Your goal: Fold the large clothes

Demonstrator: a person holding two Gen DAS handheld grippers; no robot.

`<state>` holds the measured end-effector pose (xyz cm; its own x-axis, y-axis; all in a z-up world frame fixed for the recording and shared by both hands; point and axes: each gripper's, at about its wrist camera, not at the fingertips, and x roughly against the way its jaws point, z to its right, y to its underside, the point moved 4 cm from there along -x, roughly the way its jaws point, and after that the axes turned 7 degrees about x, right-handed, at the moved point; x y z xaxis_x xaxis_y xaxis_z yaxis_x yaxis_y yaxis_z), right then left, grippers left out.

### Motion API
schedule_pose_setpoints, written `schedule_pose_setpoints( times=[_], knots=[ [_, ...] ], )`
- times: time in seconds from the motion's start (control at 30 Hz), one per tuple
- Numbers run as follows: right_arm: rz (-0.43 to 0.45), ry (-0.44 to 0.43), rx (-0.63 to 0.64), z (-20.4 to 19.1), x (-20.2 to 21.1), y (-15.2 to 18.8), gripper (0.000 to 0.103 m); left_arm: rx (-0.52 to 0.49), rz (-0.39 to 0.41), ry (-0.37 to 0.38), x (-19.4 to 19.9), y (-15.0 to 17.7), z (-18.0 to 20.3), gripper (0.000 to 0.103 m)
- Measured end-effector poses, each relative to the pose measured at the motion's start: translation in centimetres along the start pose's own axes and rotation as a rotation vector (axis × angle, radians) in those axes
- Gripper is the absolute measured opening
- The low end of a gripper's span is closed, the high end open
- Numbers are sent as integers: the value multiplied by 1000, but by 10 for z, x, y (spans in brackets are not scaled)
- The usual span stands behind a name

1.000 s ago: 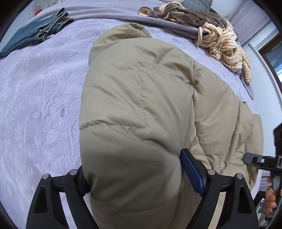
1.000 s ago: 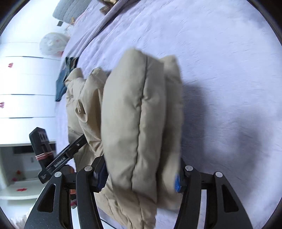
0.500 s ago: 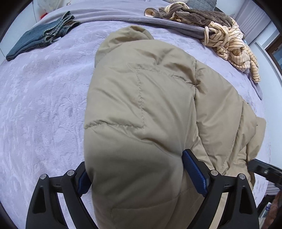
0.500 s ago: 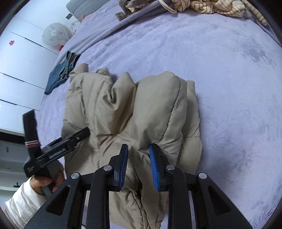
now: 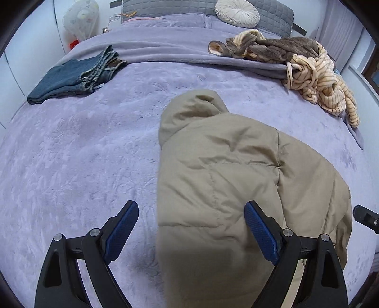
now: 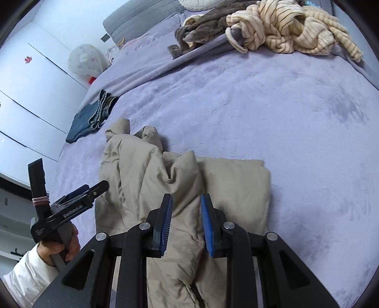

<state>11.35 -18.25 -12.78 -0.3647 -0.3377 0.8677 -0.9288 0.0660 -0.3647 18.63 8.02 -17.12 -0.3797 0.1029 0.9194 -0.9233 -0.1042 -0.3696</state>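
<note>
Two pairs of blue-padded fingers, and neither has a grip on anything. The left gripper is spread wide, its left pad over bare bedspread and its right pad over the khaki puffer jacket, with the jacket's near edge lying between them, unclamped. The right gripper shows a narrower gap; a raised ridge of the jacket runs up between its pads, though whether the pads touch it I can't tell. From the right wrist view the left gripper is off to the side at the jacket's edge, held in a white-sleeved hand.

The jacket lies bunched on the lavender bedspread, one flatter panel folded out beside the ridge, its rounded hood end pointing toward the headboard. Further up the bed, folded blue jeans lie well apart on one side, and a heap of brown and cream-striped clothes on the other. A round white cushion rests at the grey headboard.
</note>
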Motion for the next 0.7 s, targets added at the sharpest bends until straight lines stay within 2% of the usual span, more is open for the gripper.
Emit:
schedule_pose_setpoints(
  times=[0.13, 0.3, 0.47, 0.7],
  knots=[
    [-98, 76, -34, 12, -56, 6, 27, -45, -13, -14, -15, 10, 21, 93],
    [-130, 65, -77, 36, -84, 14, 25, -72, -24, -18, -16, 16, 26, 93],
    [-141, 72, -64, 32, -80, 13, 25, -101, -43, -34, 1, 28, 21, 93],
    [-130, 48, -11, 9, -43, 31, 28, -89, -76, -21, 27, 58, 8, 93]
  ],
)
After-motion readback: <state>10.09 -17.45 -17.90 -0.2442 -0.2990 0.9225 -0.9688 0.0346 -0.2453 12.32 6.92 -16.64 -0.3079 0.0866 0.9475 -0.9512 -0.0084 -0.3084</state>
